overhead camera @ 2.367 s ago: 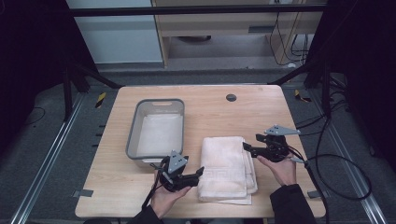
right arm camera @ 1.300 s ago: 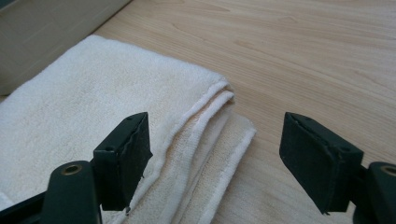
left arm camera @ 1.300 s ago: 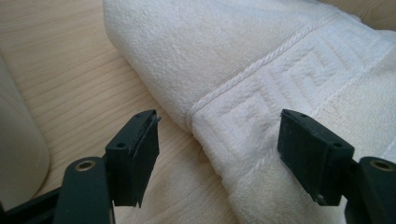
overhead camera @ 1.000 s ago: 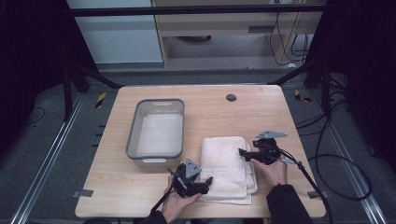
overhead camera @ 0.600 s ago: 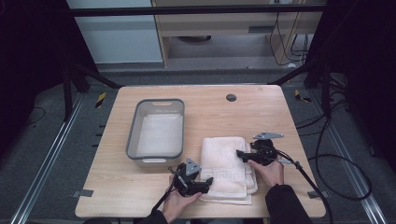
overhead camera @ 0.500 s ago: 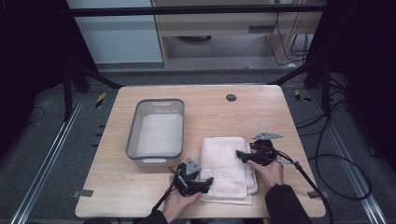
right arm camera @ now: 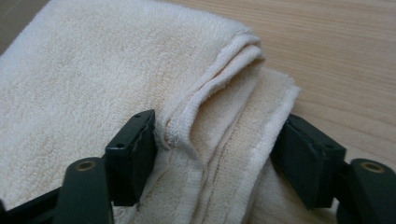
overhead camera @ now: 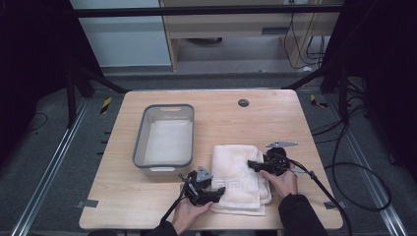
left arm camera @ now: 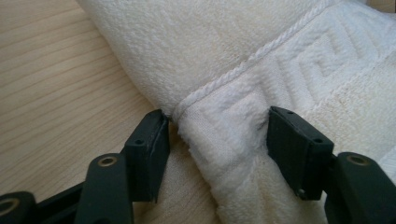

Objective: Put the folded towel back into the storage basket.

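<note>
Both your tools have closed in from the sides onto the folded towel (overhead camera: 238, 177) on the bench (overhead camera: 216, 110): left tool (left arm camera: 217, 149) and right tool (right arm camera: 219, 161) now straddle its edges, jaws wide, likely ready to pinch and lift.

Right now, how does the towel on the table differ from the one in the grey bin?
The folded towel lies thick and layered on the bare table, with both grippers' open fingers around its edges; the towel in the bin lies flat, untouched, inside the grey bin. Both are whitish.
</note>
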Demonstrator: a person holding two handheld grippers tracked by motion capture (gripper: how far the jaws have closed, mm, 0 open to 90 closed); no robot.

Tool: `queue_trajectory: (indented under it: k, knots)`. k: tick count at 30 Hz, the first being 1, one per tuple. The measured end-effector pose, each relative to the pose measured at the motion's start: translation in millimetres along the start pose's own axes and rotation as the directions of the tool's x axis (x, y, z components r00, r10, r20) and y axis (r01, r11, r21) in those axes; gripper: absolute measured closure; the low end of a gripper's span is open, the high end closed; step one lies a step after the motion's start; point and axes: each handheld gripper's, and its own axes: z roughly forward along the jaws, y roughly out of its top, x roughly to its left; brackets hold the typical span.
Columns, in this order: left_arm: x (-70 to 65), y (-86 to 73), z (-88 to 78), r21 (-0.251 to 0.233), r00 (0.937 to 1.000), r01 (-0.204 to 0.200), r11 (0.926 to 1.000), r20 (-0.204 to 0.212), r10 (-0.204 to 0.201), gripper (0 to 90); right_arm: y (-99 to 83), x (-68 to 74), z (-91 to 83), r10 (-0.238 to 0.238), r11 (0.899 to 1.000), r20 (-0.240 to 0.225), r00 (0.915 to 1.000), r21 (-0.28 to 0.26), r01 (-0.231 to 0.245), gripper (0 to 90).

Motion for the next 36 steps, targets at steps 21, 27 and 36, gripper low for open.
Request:
queue_trajectory:
  k: [21, 27, 36]
  knots:
    - [0.7, 3.4, -3.1, 0.02, 0.9957, 0.041, 0.999, 0.082, -0.043, 70.9, 5.2, 4.2, -5.5, 0.074, 0.997, -0.105, 0.9917, 0.022, -0.072, 68.2]
    - [-0.5, 3.3, -5.3, 0.007, 0.996, 0.035, 0.9994, 0.082, -0.036, 73.8, 7.5, 6.6, -8.8, 0.054, 0.998, -0.101, 0.9934, 0.015, -0.053, 68.6]
    - [-4.2, 6.3, -14.6, -0.033, 0.9959, 0.008, 0.9994, 0.09, -0.005, 75.1, 12.9, 11.0, -25.0, 0.026, 0.999, -0.115, 0.9931, -0.036, -0.03, 68.9]
